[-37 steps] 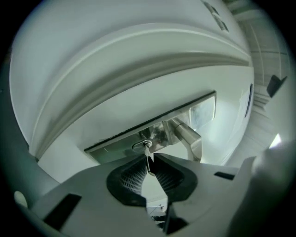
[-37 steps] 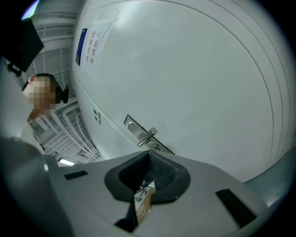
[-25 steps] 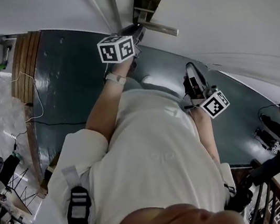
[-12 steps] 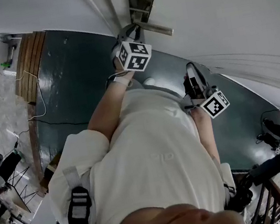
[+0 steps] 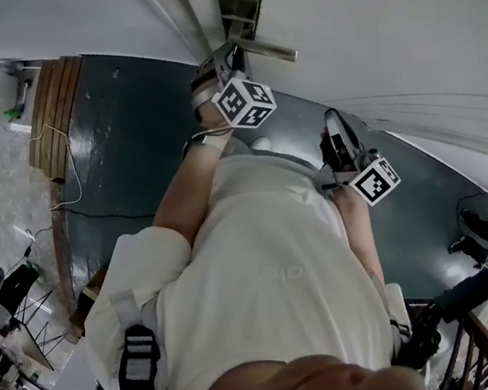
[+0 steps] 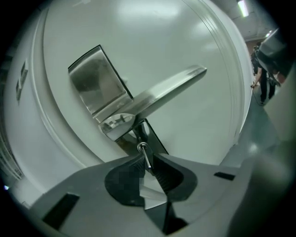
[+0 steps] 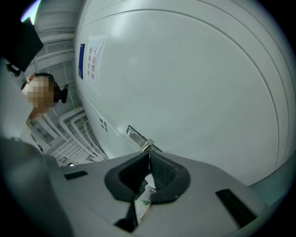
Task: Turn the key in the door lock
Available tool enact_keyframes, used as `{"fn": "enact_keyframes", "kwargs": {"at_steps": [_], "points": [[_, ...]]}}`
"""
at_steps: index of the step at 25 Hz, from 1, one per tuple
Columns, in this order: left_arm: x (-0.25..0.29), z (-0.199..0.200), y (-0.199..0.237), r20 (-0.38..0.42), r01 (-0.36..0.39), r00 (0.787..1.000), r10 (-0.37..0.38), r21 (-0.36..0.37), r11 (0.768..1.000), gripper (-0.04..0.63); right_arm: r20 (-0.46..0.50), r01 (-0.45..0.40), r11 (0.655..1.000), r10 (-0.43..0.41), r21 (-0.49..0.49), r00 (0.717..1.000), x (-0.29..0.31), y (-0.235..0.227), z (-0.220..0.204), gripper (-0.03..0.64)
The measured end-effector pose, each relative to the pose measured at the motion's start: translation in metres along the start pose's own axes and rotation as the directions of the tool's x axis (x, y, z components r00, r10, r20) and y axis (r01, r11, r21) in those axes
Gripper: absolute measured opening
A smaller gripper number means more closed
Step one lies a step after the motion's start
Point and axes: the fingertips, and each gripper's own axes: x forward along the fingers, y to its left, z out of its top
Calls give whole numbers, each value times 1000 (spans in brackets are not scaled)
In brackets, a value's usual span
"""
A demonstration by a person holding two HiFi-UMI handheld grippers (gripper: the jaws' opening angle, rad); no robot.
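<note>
Left gripper (image 6: 147, 161) rolled since earlier frame; pinching key (image 6: 144, 153) below handle (image 6: 159, 91). Right gripper (image 7: 148, 159) pressed together, empty, facing door (image 7: 194, 69).

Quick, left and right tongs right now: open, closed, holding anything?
Left tongs: closed on the key.
Right tongs: closed, holding nothing.

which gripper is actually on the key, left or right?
The left gripper: its fingers pinch the key just below the door handle. The right gripper is shut on nothing, facing the bare door.
</note>
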Motion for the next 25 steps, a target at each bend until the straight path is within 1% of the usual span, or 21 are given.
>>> {"fn": "enact_keyframes", "kwargs": {"at_steps": [2, 3, 5, 7, 9, 10, 11, 12, 13, 14, 15, 16, 17, 18, 19, 20, 21, 22, 23, 24, 25], "points": [[-3, 2, 1, -11, 28, 1000, -28, 22, 999, 52, 0, -1, 1000, 1, 2, 1000, 0, 3, 2, 21], [-5, 3, 0, -12, 55, 998, -54, 21, 998, 58, -2, -2, 1000, 2, 3, 1000, 0, 4, 3, 21], [-8, 6, -1, 6, 120, 993, -120, -7, 993, 63, -5, -5, 1000, 5, -1, 1000, 1, 4, 5, 21], [-15, 9, -2, 43, 185, 982, -183, -22, 983, 67, -7, -7, 1000, 7, 2, 1000, 3, 5, 7, 21], [-26, 10, -1, 87, 254, 964, -250, -45, 966, 67, -13, -14, 1000, 14, 8, 1000, 6, 6, 8, 21], [-32, 8, -2, 116, 299, 950, -289, -79, 951, 67, -17, -18, 1000, 18, 8, 1000, 7, 6, 6, 21], [-39, 7, -5, 153, 353, 931, -333, -135, 926, 67, -20, -21, 1000, 21, 8, 1000, 6, 4, 3, 22], [-46, 7, -8, 200, 417, 904, -379, -209, 884, 67, -23, -23, 1000, 23, 9, 999, 4, 2, 0, 21], [-53, 10, -9, 257, 488, 869, -423, -297, 821, 67, -25, -23, 1000, 23, 11, 999, 2, 0, -2, 21], [-60, 16, -7, 324, 560, 827, -460, -391, 731, 67, -28, -23, 1000, 23, 12, 999, 0, 1, 1, 21], [-65, 24, -2, 400, 628, 778, -484, -480, 613, 67, -32, -23, 1000, 23, 11, 999, 0, 4, 5, 23], [-68, 33, 6, 484, 685, 727, -486, -553, 475, 67, -37, -23, 1000, 23, 8, 999, 2, 8, 10, 21], [-68, 39, 16, 568, 728, 680, -464, -603, 328, 67, -43, -22, 1000, 23, 4, 999, 5, 12, 14, 21], [-68, 42, 26, 644, 756, 637, -424, -628, 184, 67, -49, -21, 1000, 21, -4, 999, 8, 16, 16, 22], [-68, 43, 32, 705, 774, 597, -382, -631, 45, 67, -54, -19, 1000, 18, -14, 998, 10, 20, 16, 22], [-69, 42, 34, 754, 782, 556, -351, -617, -87, 69, -56, -14, 1000, 13, -25, 998, 11, 23, 15, 22], [-69, 41, 33, 792, 781, 514, -330, -591, -201, 72, -56, -6, 999, 4, -34, 998, 11, 25, 14, 23], [-69, 41, 31, 822, 778, 472, -318, -558, -289, 83, -53, 4, 999, -6, -39, 999, 11, 26, 12, 21], [-67, 41, 27, 845, 773, 434, -312, -528, -352, 97, -50, 15, 999, -17, -42, 999, 11, 26, 12, 22], [-62, 40, 22, 860, 765, 405, -311, -505, -399, 112, -45, 27, 999, -29, -43, 999, 11, 25, 11, 21], [-57, 39, 17, 870, 756, 383, -311, -488, -436, 125, -41, 39, 998, -41, -44, 998, 12, 23, 11, 23]]}}
